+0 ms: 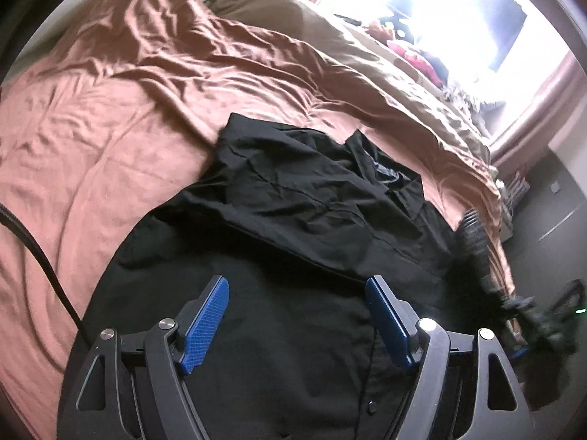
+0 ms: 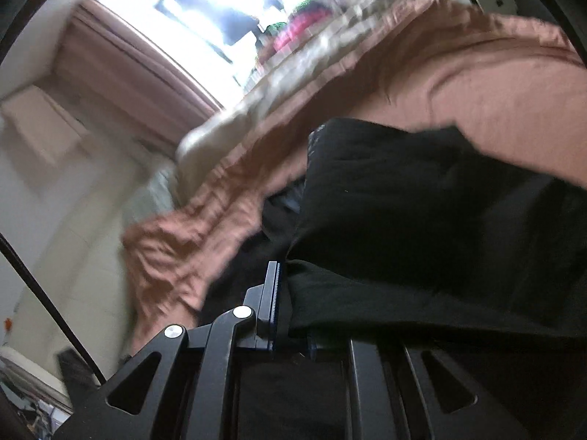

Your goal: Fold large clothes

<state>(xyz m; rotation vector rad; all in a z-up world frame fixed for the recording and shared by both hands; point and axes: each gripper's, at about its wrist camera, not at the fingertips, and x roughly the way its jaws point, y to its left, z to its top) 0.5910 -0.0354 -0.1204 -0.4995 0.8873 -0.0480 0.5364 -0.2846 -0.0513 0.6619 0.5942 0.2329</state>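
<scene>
A wide bed (image 1: 110, 139) fills both views, covered by a rumpled rust-orange sheet (image 1: 154, 73), with a tan blanket (image 1: 385, 84) bunched along its far side under a bright window (image 1: 458, 11). On the near part of the bed, in front of you, lies a black shirt (image 1: 301, 198), spread over the sheet with one part folded across its upper half; small buttons show along its front near the bottom of the left view.

Your left claw (image 1: 297, 315) hovers over the lower part of the shirt with its two blue pads (image 1: 205, 324) spread wide and nothing between them.

Your right claw (image 2: 280, 304) is pinched nearly closed on a fold of the shirt's black cloth, which drapes away from the pads to the right; that view is blurred. In the left view the right claw shows only as a dark smear at the bed's right edge.

A black cable (image 1: 40, 256) crosses the sheet on the left.
</scene>
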